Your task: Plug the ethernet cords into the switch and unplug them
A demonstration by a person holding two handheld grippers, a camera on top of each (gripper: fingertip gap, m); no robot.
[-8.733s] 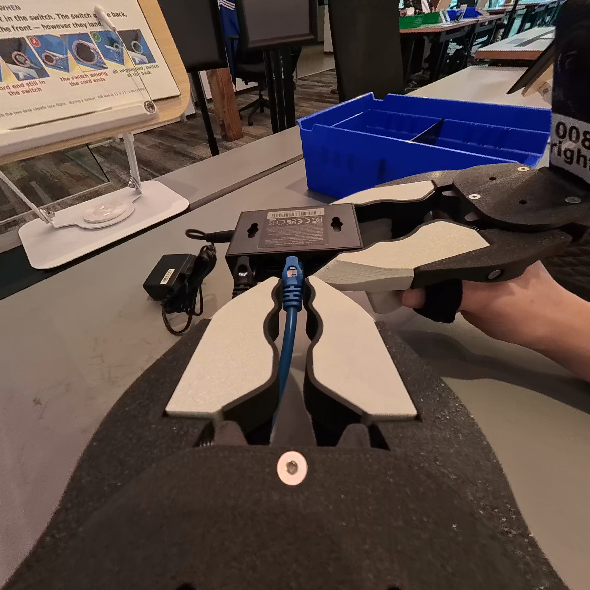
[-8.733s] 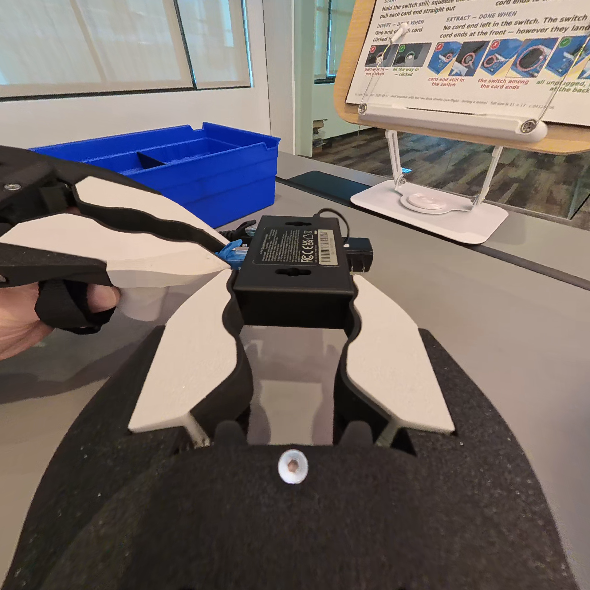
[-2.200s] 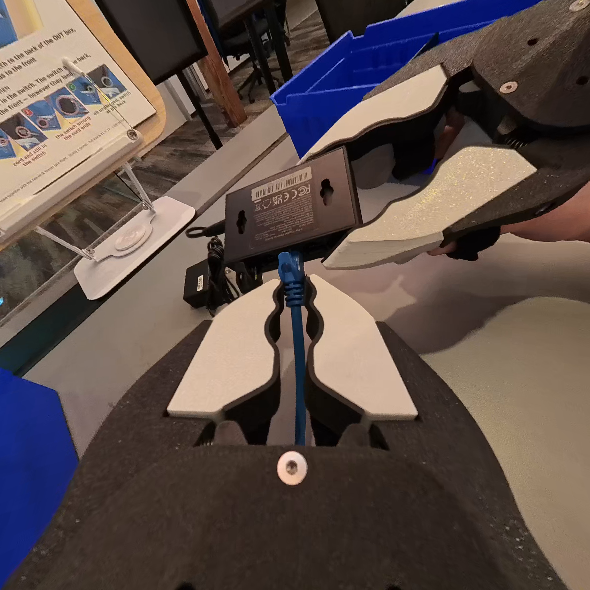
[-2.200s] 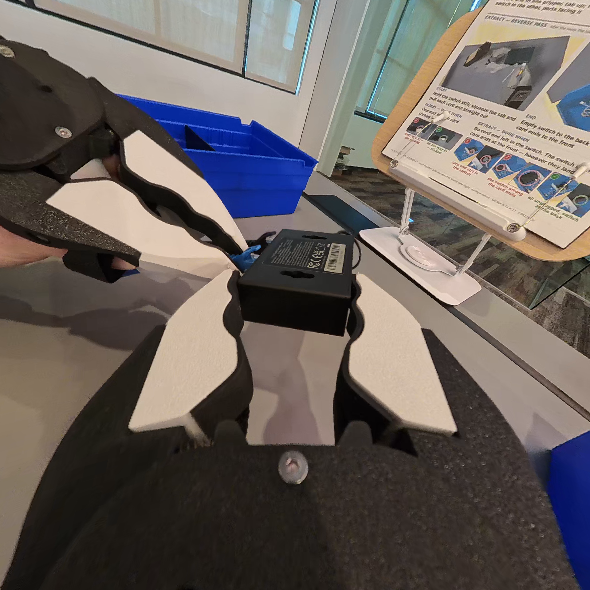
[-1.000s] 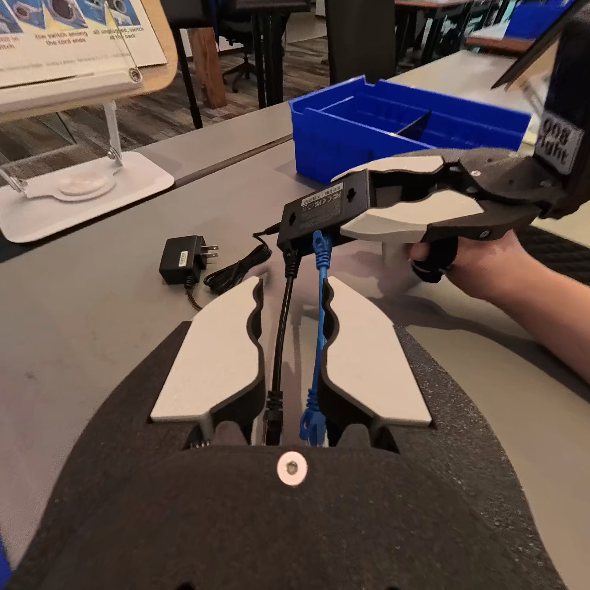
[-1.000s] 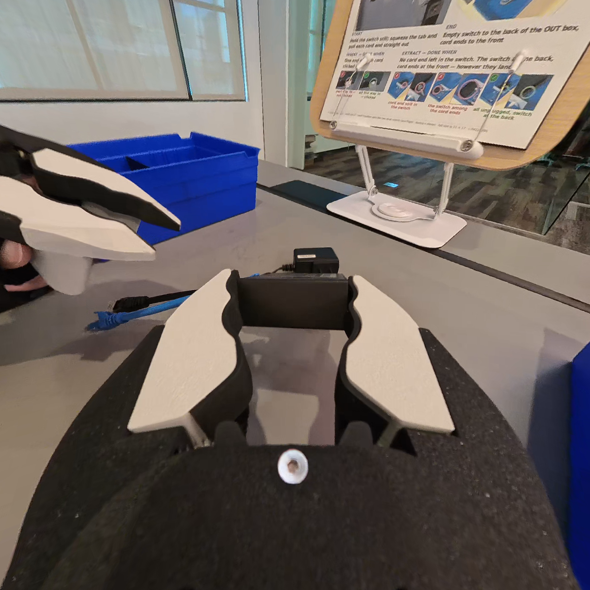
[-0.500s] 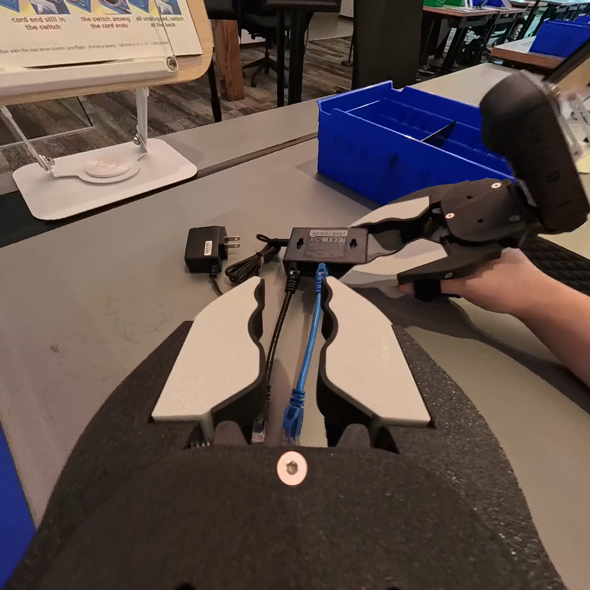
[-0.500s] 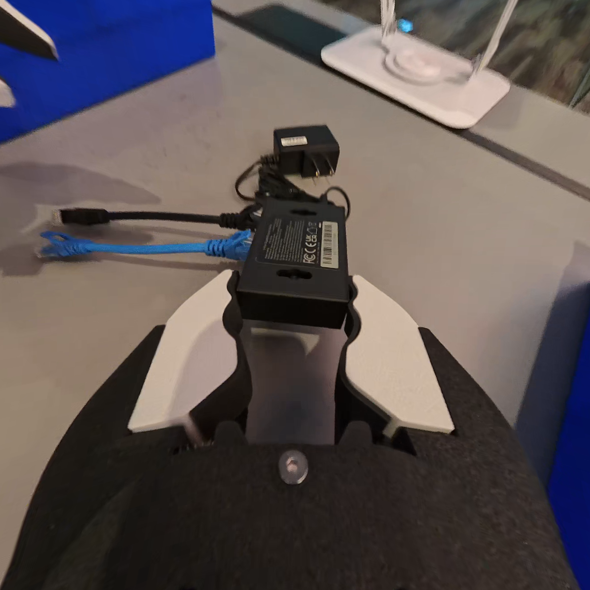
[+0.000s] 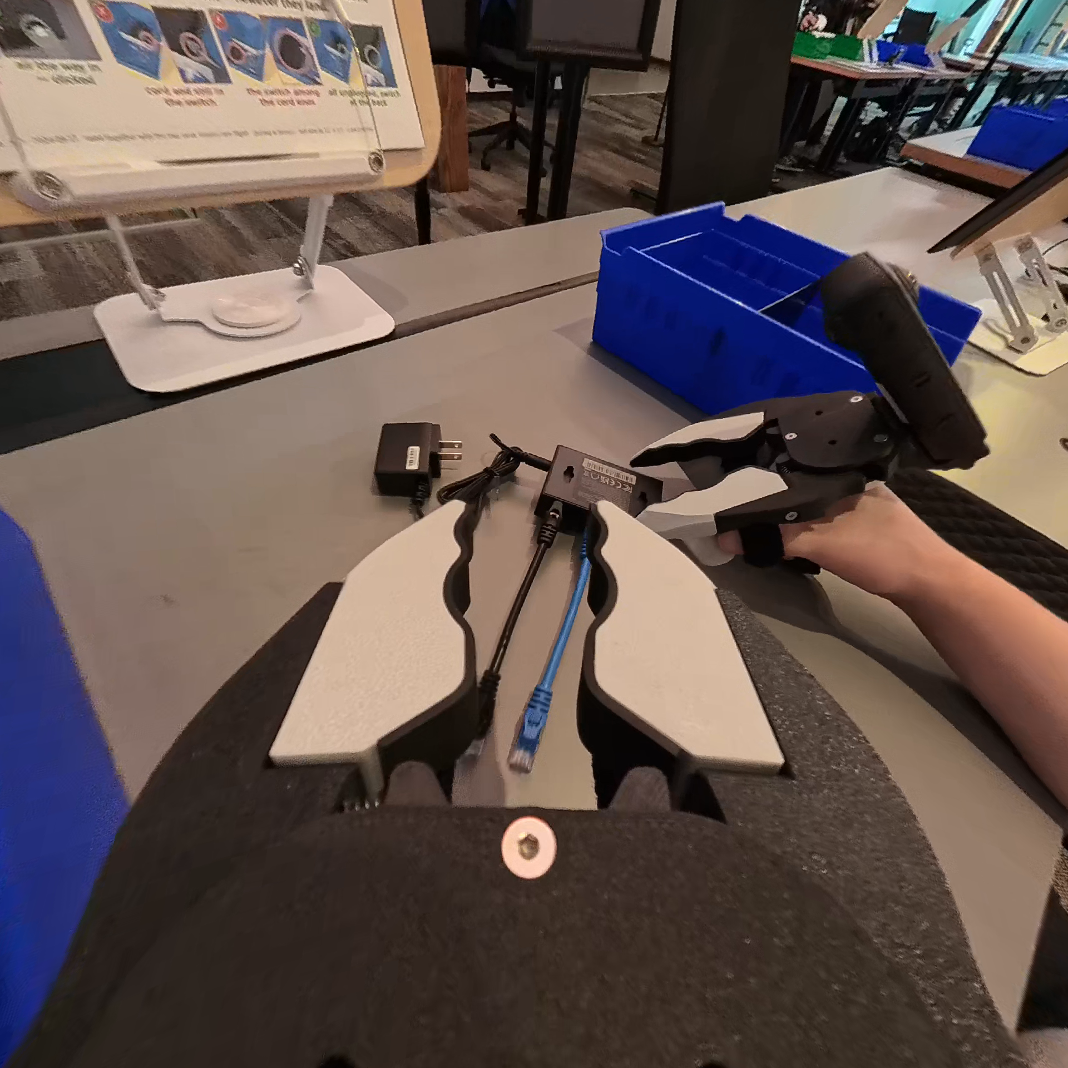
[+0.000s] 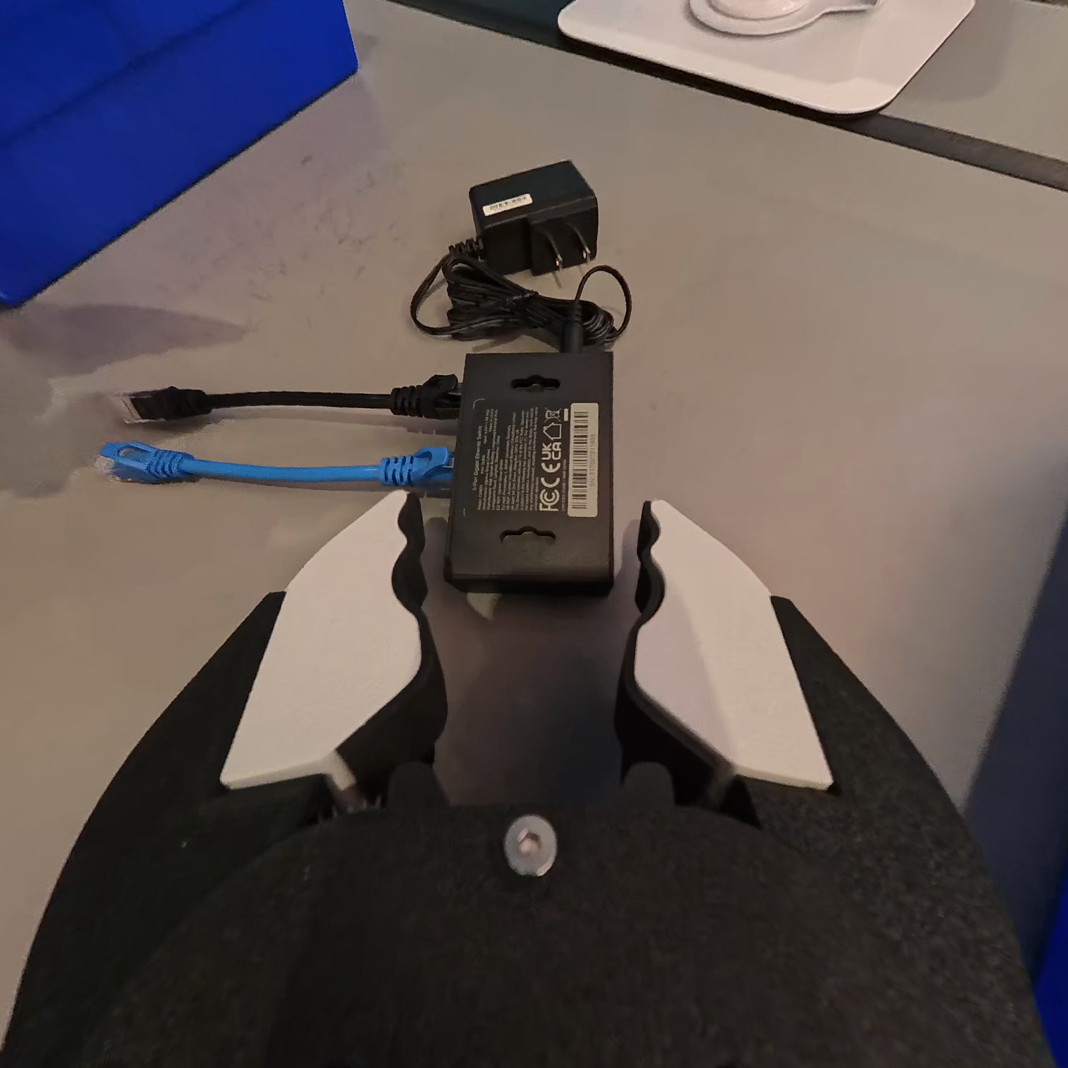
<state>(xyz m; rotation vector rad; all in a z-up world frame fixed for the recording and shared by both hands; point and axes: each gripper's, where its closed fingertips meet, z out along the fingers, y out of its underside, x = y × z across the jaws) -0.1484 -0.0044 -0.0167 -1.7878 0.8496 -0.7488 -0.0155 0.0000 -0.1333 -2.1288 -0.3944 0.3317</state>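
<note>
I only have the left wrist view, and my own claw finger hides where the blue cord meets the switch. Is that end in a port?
Observer: Yes. The right wrist view shows the blue cord's plug in a port on the side of the switch, next to the black cord's plug.
Operator: From here the right claw seems to straddle the switch. Is it gripping it?
Observer: No. The right claw is open. Bare table shows between each pad and the switch, which lies flat on the table.
</note>
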